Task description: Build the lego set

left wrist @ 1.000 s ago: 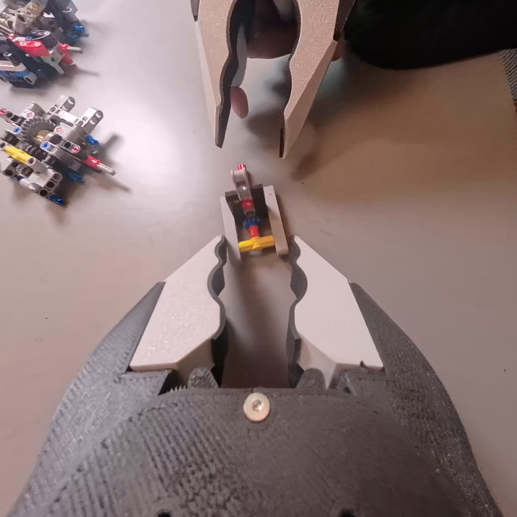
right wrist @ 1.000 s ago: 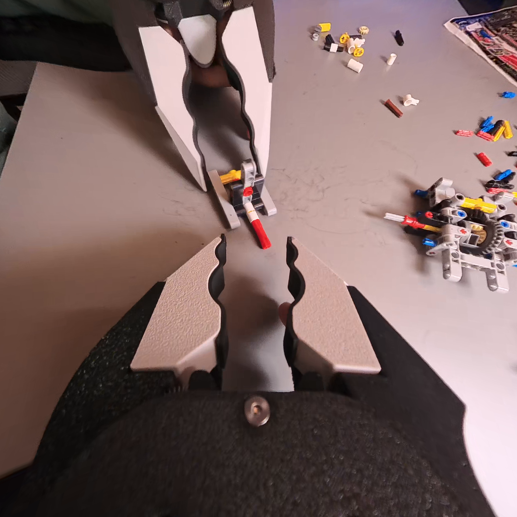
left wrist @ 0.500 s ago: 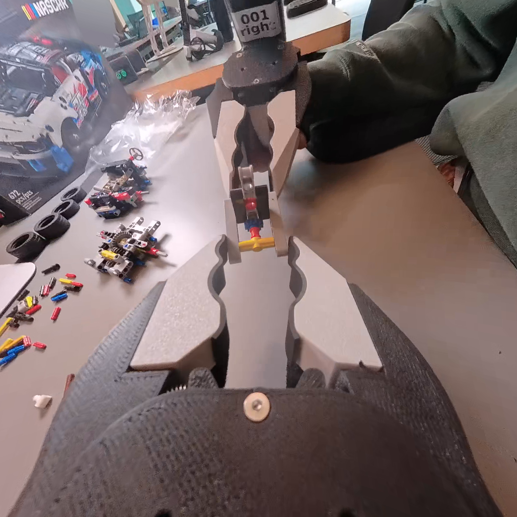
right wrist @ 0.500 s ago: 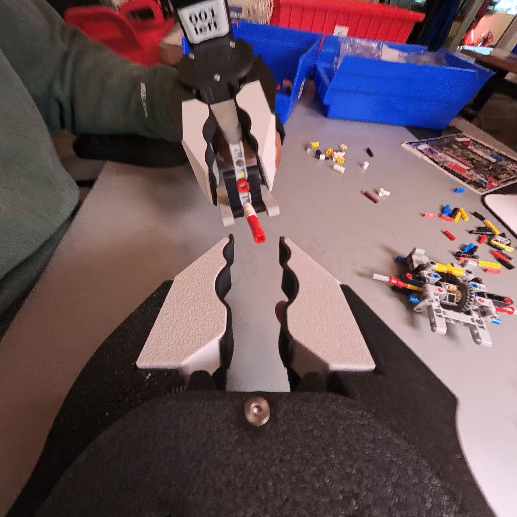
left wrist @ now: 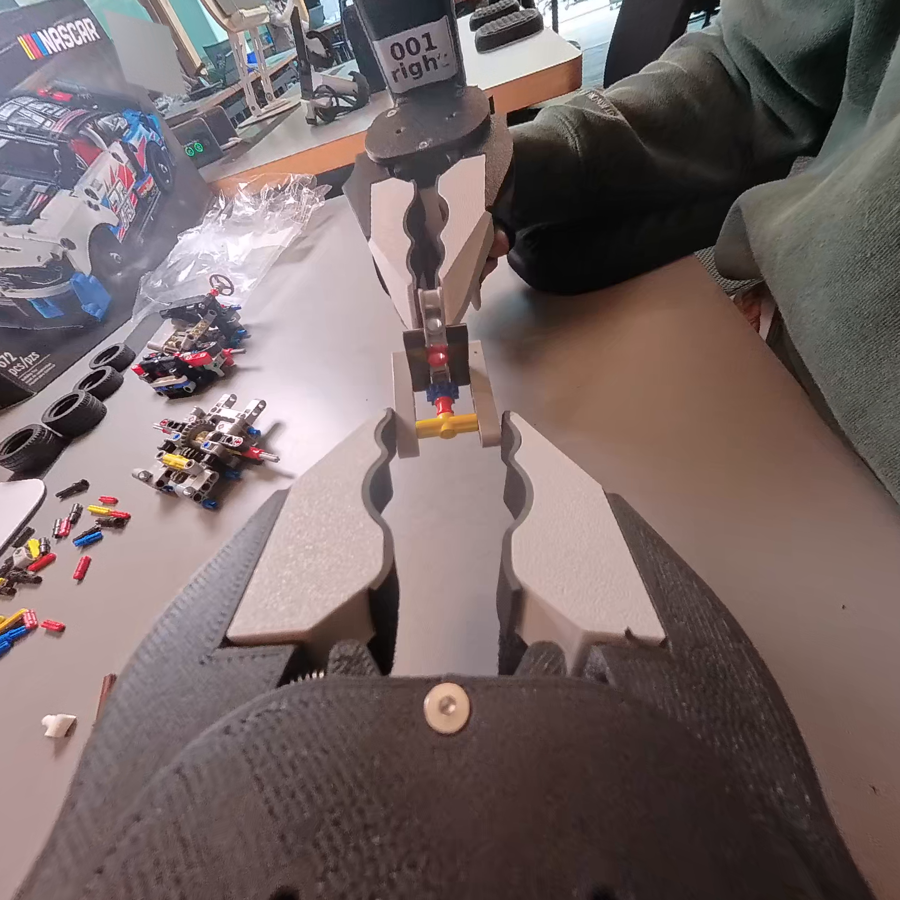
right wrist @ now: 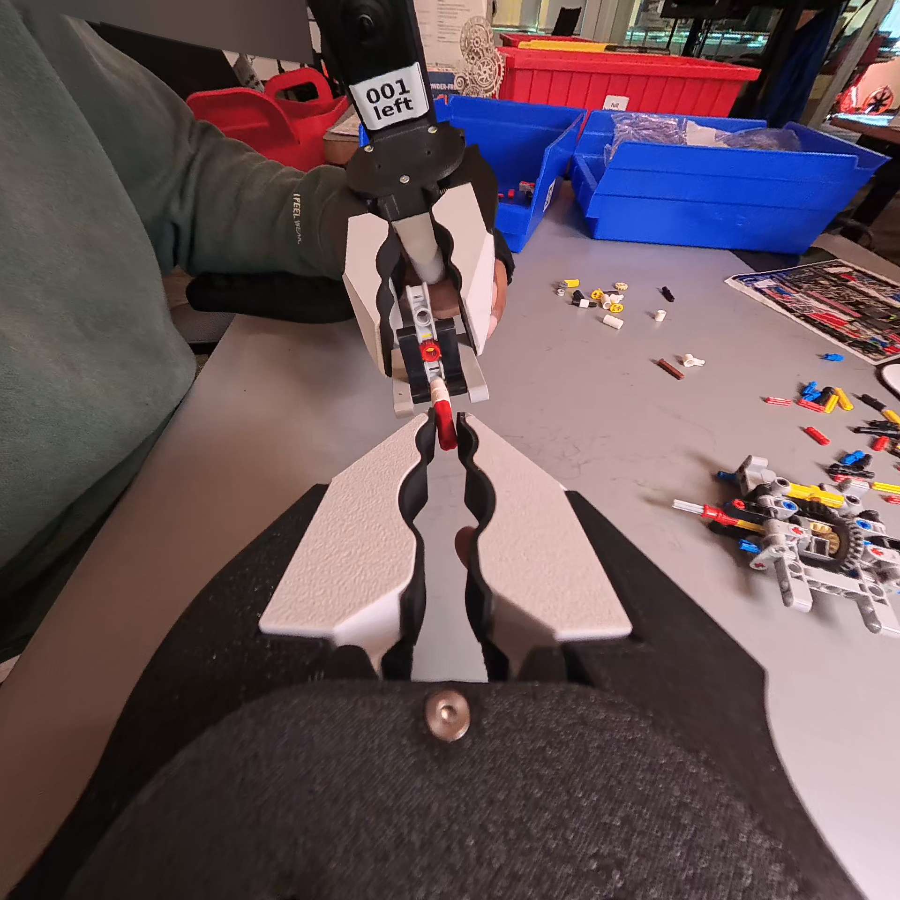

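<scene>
far left: printed car box (left wrist: pixel 73 160) standing at the table's far-left edge; four black tyres (left wrist: pixel 73 414) in a row just in front of it; crumpled clear plastic bag (left wrist: pixel 234 243) to their right.
left, mid: two part-built brick subassemblies, the dark one (left wrist: pixel 192 341) farther, the grey geared one (left wrist: pixel 209 450) nearer; loose red, blue, yellow and black pins (left wrist: pixel 73 531) scattered near the left edge.
centre, near: left gripper (left wrist: pixel 445 433), jaws spread wide around the two pale-grey side beams of a small brick assembly (left wrist: pixel 440 384). Both pads look seated on the beams, though the contact on the right one is hard to judge from this angle. Assembly is off the table (left wrist: pixel 633 438), with a yellow cross-axle piece (left wrist: pixel 445 425) at its near end.
centre, far: right gripper (right wrist: pixel 444 428), jaws nearly together, pinching the red pin (right wrist: pixel 444 423) that sticks out of the assembly's opposite end.
right: green sleeve (left wrist: pixel 706 146) and gloved hand behind the right gripper.
right wrist view, far right: blue bins (right wrist: pixel 721 195), red bin (right wrist: pixel 618 83), instruction booklet (right wrist: pixel 828 302).
</scene>
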